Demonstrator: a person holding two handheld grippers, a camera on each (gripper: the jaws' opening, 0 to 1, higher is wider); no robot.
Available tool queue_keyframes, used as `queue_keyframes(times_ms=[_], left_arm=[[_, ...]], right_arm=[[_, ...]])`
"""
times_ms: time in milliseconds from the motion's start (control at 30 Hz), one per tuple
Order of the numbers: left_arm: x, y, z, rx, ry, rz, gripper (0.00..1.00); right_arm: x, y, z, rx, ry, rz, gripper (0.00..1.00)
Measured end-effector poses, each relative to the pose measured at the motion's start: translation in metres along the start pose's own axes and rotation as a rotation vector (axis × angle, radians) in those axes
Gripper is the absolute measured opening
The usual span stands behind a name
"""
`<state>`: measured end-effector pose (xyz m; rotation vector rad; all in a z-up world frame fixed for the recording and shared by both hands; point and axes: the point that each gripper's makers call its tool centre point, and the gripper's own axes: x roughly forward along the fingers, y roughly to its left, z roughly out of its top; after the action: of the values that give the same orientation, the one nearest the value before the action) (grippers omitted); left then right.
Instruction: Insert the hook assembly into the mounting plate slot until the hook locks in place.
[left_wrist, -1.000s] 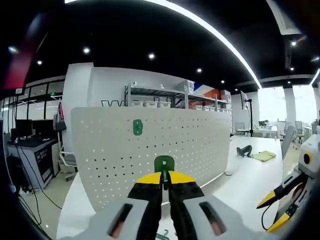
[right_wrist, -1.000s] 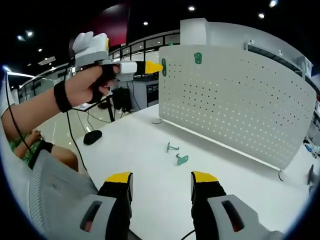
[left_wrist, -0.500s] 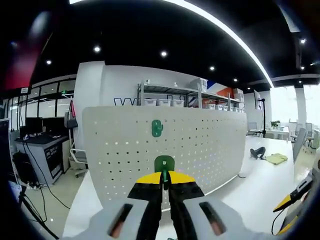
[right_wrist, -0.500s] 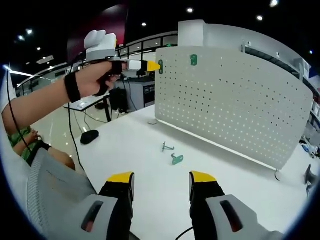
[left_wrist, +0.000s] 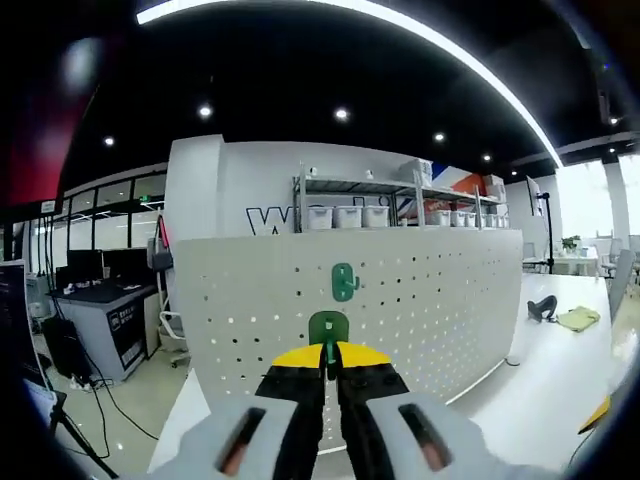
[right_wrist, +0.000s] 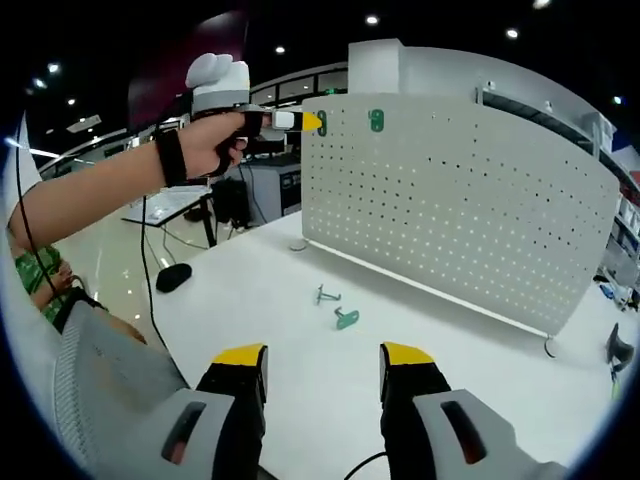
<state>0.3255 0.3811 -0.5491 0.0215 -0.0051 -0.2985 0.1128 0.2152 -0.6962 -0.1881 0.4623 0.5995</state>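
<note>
My left gripper (left_wrist: 329, 352) is shut on a green hook assembly (left_wrist: 328, 328), held up in front of the white perforated mounting plate (left_wrist: 420, 300). A second green hook (left_wrist: 344, 281) hangs on the plate just above and right of the held one. In the right gripper view the left gripper (right_wrist: 312, 121) sits at the plate's (right_wrist: 470, 210) upper left corner, a hand around it, with the mounted hook (right_wrist: 376, 120) to its right. Two loose hooks (right_wrist: 346, 318) (right_wrist: 325, 295) lie on the white table (right_wrist: 300, 350). My right gripper (right_wrist: 322, 360) stands open low over the table.
The plate stands upright on the table on small feet (right_wrist: 548, 348). A black mouse (right_wrist: 172, 277) lies at the table's left edge. Desks with monitors (left_wrist: 80, 290) and shelving (left_wrist: 400, 205) stand behind the plate. A yellow cloth (left_wrist: 580, 318) and a dark object (left_wrist: 543, 307) lie far right.
The left gripper has moved along with its hook toward the plate's upper left, so the mounted hook now appears close above the held one. The right gripper has stayed open and nearly still.
</note>
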Motion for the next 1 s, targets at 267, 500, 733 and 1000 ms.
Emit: queue_keyframes(times_ms=[267, 500, 733, 1000], left_arm=[[0.009, 0.005, 0.005, 0.002, -0.009, 0.029, 0.03], [0.022, 0.014, 0.011, 0.007, -0.021, 0.059, 0.03], [0.036, 0.017, 0.023, 0.021, -0.03, 0.073, 0.03], [0.052, 0.02, 0.025, 0.03, -0.033, 0.085, 0.03]], right_arm=[[-0.005, -0.006, -0.004, 0.014, 0.003, -0.021, 0.45], [-0.006, -0.008, -0.007, 0.022, 0.002, -0.034, 0.45], [-0.005, -0.01, -0.009, 0.043, -0.002, -0.041, 0.44], [-0.007, -0.013, -0.011, 0.048, 0.004, -0.052, 0.46]])
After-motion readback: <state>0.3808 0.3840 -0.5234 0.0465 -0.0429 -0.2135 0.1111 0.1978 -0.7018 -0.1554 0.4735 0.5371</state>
